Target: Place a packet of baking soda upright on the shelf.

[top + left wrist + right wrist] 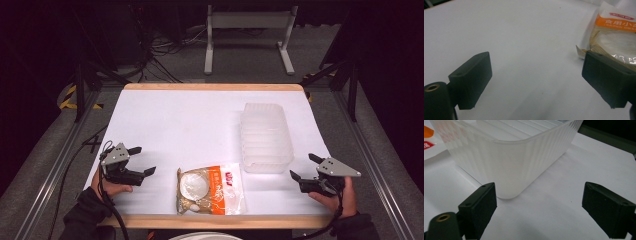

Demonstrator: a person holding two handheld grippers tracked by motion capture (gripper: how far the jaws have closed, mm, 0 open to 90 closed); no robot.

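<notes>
High view: my bin (266, 137) sits empty at right, the bag (210, 189) near centre. Both my left gripper (142, 161) and right gripper (303, 167) are spread wide, holding nothing. Bag contents stay blurry.

a white table (165, 125) with a wood edge. behind it, a grey stand (248, 37) and cables (160, 50) on the floor.

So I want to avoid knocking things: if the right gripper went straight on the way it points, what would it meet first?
Probably the ribbed translucent plastic bin: its near corner sits just ahead of the open right gripper, slightly off-centre, though depth is hard to judge.
</notes>
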